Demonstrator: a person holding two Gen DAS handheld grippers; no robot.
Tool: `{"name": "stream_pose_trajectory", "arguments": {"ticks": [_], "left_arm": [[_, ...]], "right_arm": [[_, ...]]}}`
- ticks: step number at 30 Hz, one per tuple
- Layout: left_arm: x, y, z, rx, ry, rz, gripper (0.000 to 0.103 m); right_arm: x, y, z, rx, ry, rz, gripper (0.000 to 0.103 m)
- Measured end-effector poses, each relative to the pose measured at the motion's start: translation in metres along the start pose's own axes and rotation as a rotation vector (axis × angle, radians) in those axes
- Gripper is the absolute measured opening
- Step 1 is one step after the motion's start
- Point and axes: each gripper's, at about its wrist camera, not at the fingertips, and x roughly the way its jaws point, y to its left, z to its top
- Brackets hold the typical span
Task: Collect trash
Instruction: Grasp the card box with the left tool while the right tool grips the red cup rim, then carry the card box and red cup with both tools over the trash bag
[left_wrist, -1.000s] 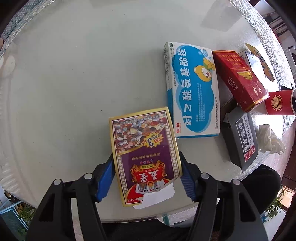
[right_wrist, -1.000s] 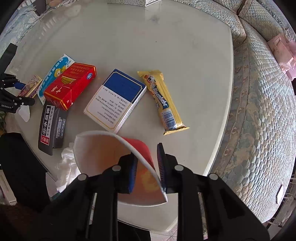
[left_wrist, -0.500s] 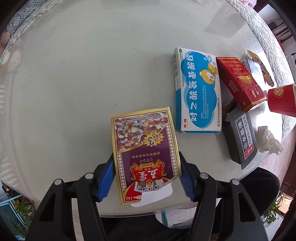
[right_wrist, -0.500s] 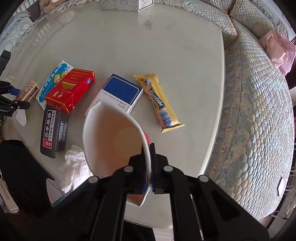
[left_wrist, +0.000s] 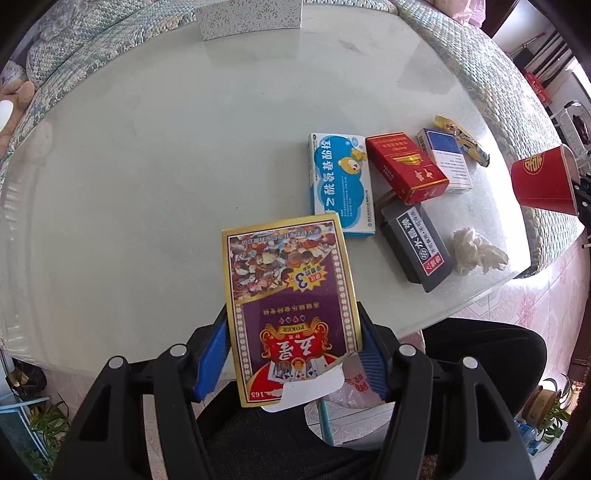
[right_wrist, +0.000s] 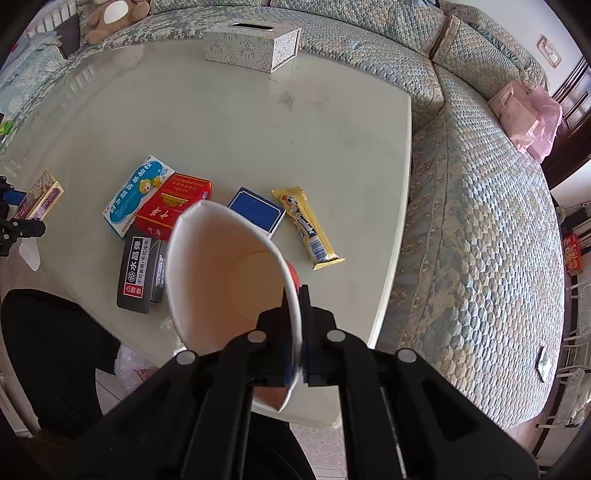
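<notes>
Change, left: the purple and gold cardboard poker card box (left_wrist: 291, 306) sits higher over the pale glass-topped table (left_wrist: 155, 166) than a second ago; more of the tabletop and the sofa behind it shows.
Change, right: the red paper cup with white inside (right_wrist: 229, 280) was loose between parted pads a second ago; the jaws have just been closing and its wall is now squeezed flat, the cup lifted off the near edge.
Left gripper (left_wrist: 293, 354): blue pads clamped on the card box's two long sides, a torn white flap hanging at its lower end.
Right gripper (right_wrist: 295, 332): jaws pressed together on the cup's rim wall, one pad inside, one outside.
Still on the table, near edge: blue and white medicine carton (left_wrist: 340, 184), red cigarette pack (left_wrist: 406, 168) just beside it, blue and white flat box (left_wrist: 445, 158), yellow snack bar wrapper (right_wrist: 308, 229), dark grey box (left_wrist: 417, 247), crumpled white tissue (left_wrist: 478, 251).
Only in left view: the tissue; the cup's red outside with gold emblem.
Only in right view: the cup's white interior; the patterned tissue box (right_wrist: 253, 50) at the far edge, seen whole.
</notes>
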Motion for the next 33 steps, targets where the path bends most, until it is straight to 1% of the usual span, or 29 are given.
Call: {"name": "stream_pose_trajectory", "arguments": {"ticks": [4,8,10,15,20,24,30,33], "left_arm": [[-0.032,-0.014,-0.019,0.013,-0.045,0.004,0.061],[-0.063,-0.022,-0.031,0.044,-0.097,-0.012,0.061],[-0.072,-0.03,-0.042,0.058,-0.116,0.001,0.061],[-0.086,-0.046,-0.07,0.091,-0.142,-0.005,0.061],[-0.088,-0.063,-0.097,0.126,-0.152,-0.008,0.061],[-0.085,-0.076,-0.114,0.152,-0.152,-0.023,0.061],[-0.073,-0.091,-0.129,0.185,-0.15,-0.038,0.061],[-0.064,-0.096,-0.133,0.198,-0.146,-0.028,0.061]], "right_arm": [[-0.032,0.015,-0.012,-0.006,-0.043,0.005,0.005],[-0.064,0.033,-0.029,-0.028,-0.082,0.007,0.005],[-0.078,0.041,-0.038,-0.036,-0.1,0.005,0.005],[-0.103,0.061,-0.062,-0.057,-0.133,0.01,0.005],[-0.114,0.086,-0.086,-0.089,-0.144,0.011,0.005],[-0.116,0.104,-0.102,-0.108,-0.144,0.023,0.005],[-0.11,0.129,-0.122,-0.157,-0.121,0.033,0.005],[-0.108,0.139,-0.13,-0.173,-0.12,0.041,0.005]]}}
